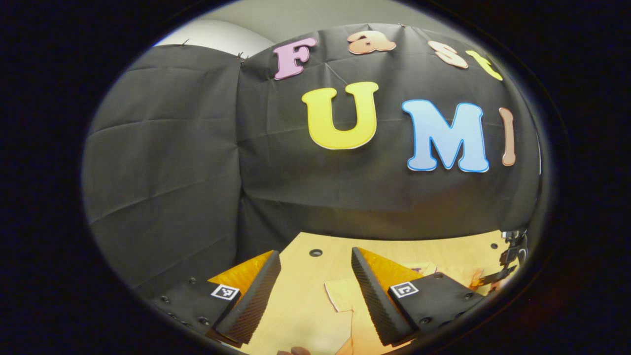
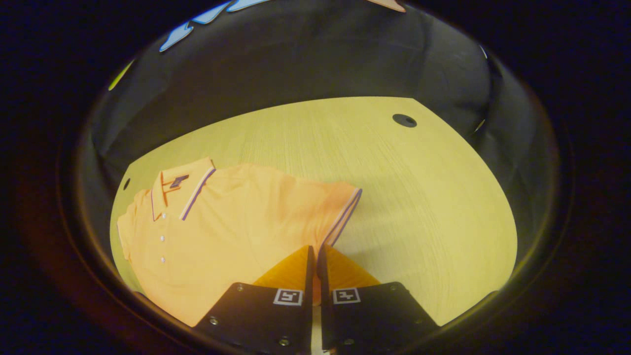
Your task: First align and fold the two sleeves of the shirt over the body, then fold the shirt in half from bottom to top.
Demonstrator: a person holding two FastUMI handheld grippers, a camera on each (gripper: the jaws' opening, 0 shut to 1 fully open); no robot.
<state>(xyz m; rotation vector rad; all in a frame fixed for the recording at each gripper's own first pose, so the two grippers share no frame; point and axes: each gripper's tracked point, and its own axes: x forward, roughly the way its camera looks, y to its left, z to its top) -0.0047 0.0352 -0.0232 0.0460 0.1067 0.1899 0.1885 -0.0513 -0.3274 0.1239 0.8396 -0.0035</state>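
**Sleeve pinched, left side idle**

My right gripper [image 2: 315,256] has its fingers pressed nearly together at the sleeve [image 2: 340,212] hem of the orange shirt [image 2: 227,231], which lies flat on the desk [image 2: 419,197], collar away. I judge the thin pinch could slip, or drag the body askew. My left gripper [image 1: 315,291] is spread over bare desk. Beyond stands a clamp [image 1: 512,254] at the desk's edge, then the booth wall [image 1: 197,148]; nothing blocks the fold.

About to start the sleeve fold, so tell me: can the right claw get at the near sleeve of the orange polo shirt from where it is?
Probably yes: the right claw, nearly shut, sits at the striped cuff with nothing between.
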